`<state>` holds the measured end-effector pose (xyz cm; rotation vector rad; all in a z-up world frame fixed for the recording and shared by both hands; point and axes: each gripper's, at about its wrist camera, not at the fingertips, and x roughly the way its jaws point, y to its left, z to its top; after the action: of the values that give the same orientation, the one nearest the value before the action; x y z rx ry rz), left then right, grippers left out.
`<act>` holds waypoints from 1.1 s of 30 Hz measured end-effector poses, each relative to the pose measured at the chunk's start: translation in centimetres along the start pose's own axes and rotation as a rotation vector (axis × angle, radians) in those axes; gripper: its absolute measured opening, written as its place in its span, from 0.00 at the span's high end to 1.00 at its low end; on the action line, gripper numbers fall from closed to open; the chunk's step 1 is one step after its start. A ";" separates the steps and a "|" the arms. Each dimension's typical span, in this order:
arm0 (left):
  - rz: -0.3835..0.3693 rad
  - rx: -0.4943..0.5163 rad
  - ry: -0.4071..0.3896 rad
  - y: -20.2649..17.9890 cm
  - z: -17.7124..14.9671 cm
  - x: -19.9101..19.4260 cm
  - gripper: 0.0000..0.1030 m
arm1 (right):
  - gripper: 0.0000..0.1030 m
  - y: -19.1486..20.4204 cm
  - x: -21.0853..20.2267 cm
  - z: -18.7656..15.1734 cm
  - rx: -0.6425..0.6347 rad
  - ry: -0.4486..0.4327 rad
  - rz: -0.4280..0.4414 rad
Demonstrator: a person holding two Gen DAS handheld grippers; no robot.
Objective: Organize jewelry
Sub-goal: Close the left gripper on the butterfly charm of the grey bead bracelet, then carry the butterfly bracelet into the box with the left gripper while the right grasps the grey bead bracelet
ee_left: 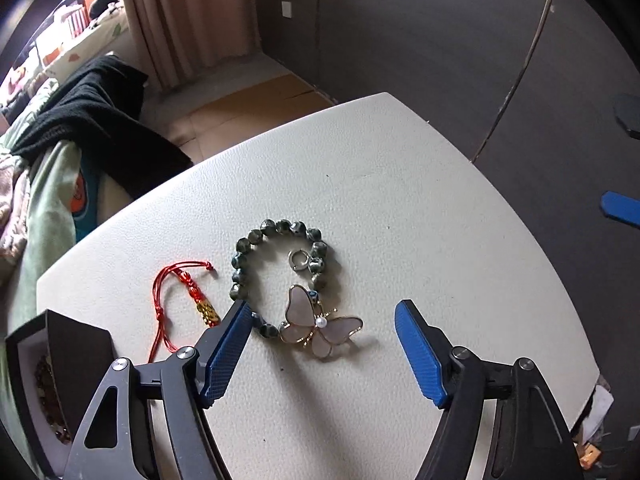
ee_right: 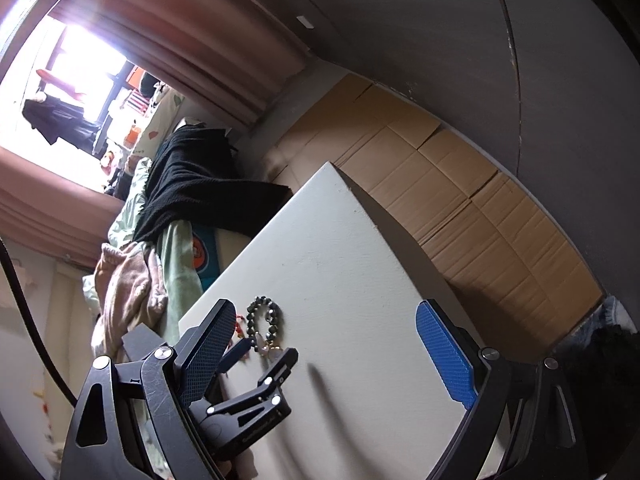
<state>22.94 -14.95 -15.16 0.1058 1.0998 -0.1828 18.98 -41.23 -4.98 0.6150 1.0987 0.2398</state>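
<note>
Butterfly brooch (ee_left: 320, 326), pearly wings gilt-edged, on green bead bracelet (ee_left: 280, 268), between wide, empty left gripper (ee_left: 322, 312) fingers.

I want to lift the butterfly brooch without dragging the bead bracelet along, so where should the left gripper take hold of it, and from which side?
Probably take the butterfly brooch across its lower-right wings, coming straight down from above. It lies flat on the table, and its upper-left wing overlaps the green bead bracelet, so that end is crowded. The left gripper is open and already straddles it.

Butterfly brooch (ee_left: 320, 326) overlaps green bead bracelet (ee_left: 280, 264) (small hoop (ee_left: 296, 259) inside); red cord charm (ee_left: 188, 300) beside.
</note>
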 end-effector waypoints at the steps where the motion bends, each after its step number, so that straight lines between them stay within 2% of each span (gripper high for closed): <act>1: 0.013 0.006 -0.003 -0.1 0.0 -0.1 0.36 | 0.10 0.0 -0.1 0.0 -0.002 -0.001 0.001; 4: 0.055 0.029 -0.006 -0.5 0.2 0.1 0.56 | 0.10 -0.1 -0.3 0.1 -0.007 0.000 0.010; 6: 0.017 0.019 0.012 -0.3 0.3 0.3 0.61 | 0.10 -0.3 -0.5 0.1 -0.007 0.001 0.016; 17: -0.006 -0.007 -0.030 1.2 0.3 -2.3 0.61 | 0.10 -0.3 -0.7 -0.1 -0.015 0.003 0.025; 27: -0.036 -0.132 -0.116 6.3 0.0 -6.2 0.61 | 0.10 2.6 1.3 -1.0 -0.088 0.048 0.028; 33: -0.082 -0.195 -0.162 9.1 -0.6 -7.6 0.61 | 0.18 5.2 3.9 -2.1 -0.156 0.092 0.014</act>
<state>20.89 -5.22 -8.67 -0.1269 0.9556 -0.1544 19.46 -34.45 -5.66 0.4763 1.1522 0.3658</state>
